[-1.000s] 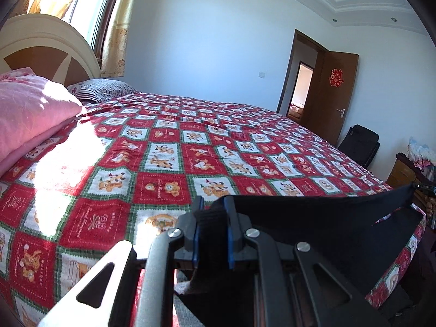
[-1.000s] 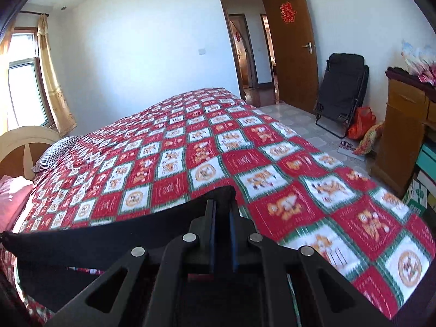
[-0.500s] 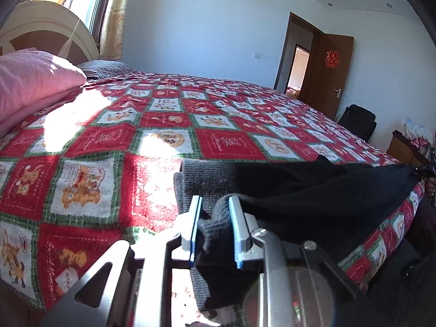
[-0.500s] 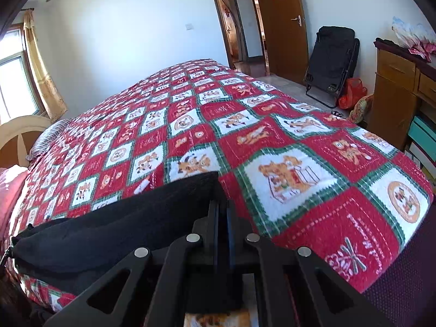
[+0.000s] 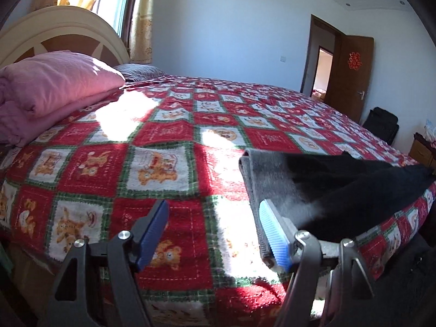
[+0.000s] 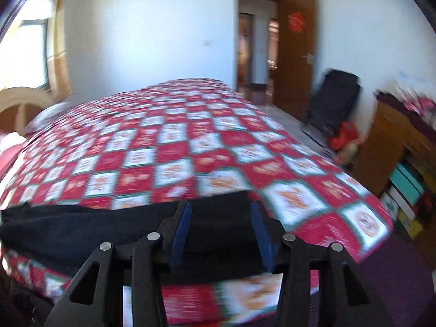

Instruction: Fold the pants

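Observation:
The black pants (image 5: 348,188) lie flat along the near edge of the bed, with a grey end (image 5: 261,171) at their left. In the right wrist view the pants (image 6: 109,231) stretch leftward from the gripper. My left gripper (image 5: 215,231) is open and empty, its right blue pad (image 5: 272,234) beside the grey end. My right gripper (image 6: 220,231) is open and empty just above the pants' right end. The right wrist view is blurred.
The bed has a red, white and green patchwork cover (image 5: 169,136). A pink folded quilt (image 5: 51,87) lies by the headboard at left. A wooden cabinet (image 6: 392,147), a black folding chair (image 6: 335,98) and an open door (image 6: 294,51) are at right.
Both grippers have opened and let go of the pants, which now lie on the bed. Both grippers have drawn back a little.

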`<state>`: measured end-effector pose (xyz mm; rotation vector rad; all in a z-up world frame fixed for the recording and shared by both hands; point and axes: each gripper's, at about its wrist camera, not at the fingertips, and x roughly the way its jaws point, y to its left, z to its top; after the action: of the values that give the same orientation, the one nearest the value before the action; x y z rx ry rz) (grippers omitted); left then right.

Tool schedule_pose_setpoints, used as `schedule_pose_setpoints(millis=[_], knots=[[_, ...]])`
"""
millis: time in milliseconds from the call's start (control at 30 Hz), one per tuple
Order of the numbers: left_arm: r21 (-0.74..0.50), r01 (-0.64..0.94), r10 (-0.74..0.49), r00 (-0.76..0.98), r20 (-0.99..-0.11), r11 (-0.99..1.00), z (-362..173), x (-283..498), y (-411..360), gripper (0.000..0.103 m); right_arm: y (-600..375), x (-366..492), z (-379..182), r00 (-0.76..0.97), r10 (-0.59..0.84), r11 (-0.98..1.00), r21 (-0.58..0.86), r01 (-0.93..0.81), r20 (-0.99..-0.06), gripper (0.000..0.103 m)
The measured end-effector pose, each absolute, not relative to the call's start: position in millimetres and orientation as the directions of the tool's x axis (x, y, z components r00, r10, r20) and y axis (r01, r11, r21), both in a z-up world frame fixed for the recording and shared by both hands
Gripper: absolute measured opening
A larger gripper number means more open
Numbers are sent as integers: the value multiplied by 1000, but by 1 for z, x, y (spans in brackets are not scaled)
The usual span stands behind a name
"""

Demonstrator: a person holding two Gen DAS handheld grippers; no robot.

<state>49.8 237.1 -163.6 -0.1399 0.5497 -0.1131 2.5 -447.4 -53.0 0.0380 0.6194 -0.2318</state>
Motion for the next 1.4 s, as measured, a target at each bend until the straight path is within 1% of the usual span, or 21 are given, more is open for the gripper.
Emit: schedule_pose_setpoints(millis=[133, 200, 267, 333, 400, 533, 600, 633, 667, 700, 733, 800, 933, 1033, 1100, 1167, 1233, 1267, 1300, 1333, 1400], knots=[[-195, 71, -158, 863, -480, 978, -149, 54, 222, 72, -334, 36, -62, 788, -16, 989, -124, -76, -616, 48], [-205, 80, -173, 853, -492, 975, -148, 62, 209, 72, -273, 47, -81, 759, 76, 956, -168, -238, -646, 48], [-219, 100, -200, 842, -500, 971, -151, 69, 196, 72, -210, 53, -109, 697, 183, 896, -174, -408, -693, 48], [-212, 104, -204, 825, -528, 972, -155, 80, 182, 72, -164, 54, -136, 636, 233, 836, -183, -517, -736, 48], [-183, 111, -195, 813, -548, 977, -159, 89, 169, 72, -130, 50, -156, 611, 238, 781, -225, -582, -755, 48], [-160, 87, -165, 799, -578, 983, -168, 108, 158, 72, -91, 51, -189, 659, 152, 704, -388, -595, -737, 48], [-171, 64, -154, 793, -590, 983, -176, 116, 159, 73, -88, 55, -198, 670, 113, 685, -430, -588, -734, 47], [-174, 55, -148, 795, -588, 983, -178, 117, 160, 77, -90, 58, -199, 670, 115, 699, -419, -580, -734, 47], [-174, 45, -142, 792, -594, 984, -180, 119, 161, 81, -95, 60, -197, 654, 140, 720, -377, -582, -743, 36], [-183, 39, -145, 780, -609, 982, -183, 121, 163, 81, -103, 64, -191, 637, 159, 736, -340, -586, -754, 11], [-192, 37, -148, 782, -606, 981, -185, 120, 164, 81, -108, 63, -188, 629, 168, 751, -315, -580, -759, 6], [-200, 41, -155, 786, -599, 979, -184, 118, 165, 81, -111, 56, -184, 625, 170, 750, -311, -584, -762, 3], [-197, 39, -152, 787, -598, 980, -184, 118, 166, 81, -107, 36, -190, 594, 158, 701, -334, -630, -789, 3], [-179, 36, -138, 788, -599, 983, -184, 119, 163, 83, -106, 33, -199, 598, 143, 686, -356, -635, -789, 4], [-176, 29, -132, 783, -607, 984, -181, 119, 163, 83, -108, 35, -195, 583, 158, 690, -334, -643, -797, 4], [-168, 13, -110, 803, -586, 986, -170, 114, 166, 83, -113, 40, -182, 554, 200, 708, -273, -652, -808, 6], [-139, 17, -93, 825, -558, 990, -159, 109, 165, 84, -118, 42, -165, 537, 265, 720, -206, -663, -801, 15], [-121, 16, -80, 833, -548, 993, -153, 107, 164, 88, -122, 45, -154, 521, 312, 726, -155, -671, -795, 30], [-113, 13, -72, 841, -536, 994, -149, 106, 163, 90, -124, 50, -143, 509, 356, 736, -101, -670, -783, 52], [-118, 18, -78, 847, -527, 993, -147, 105, 161, 94, -125, 57, -134, 509, 391, 748, -59, -662, -767, 59], [-135, 35, -102, 843, -529, 990, -148, 107, 156, 94, -123, 74, -122, 507, 449, 763, 20, -646, -736, 61]])
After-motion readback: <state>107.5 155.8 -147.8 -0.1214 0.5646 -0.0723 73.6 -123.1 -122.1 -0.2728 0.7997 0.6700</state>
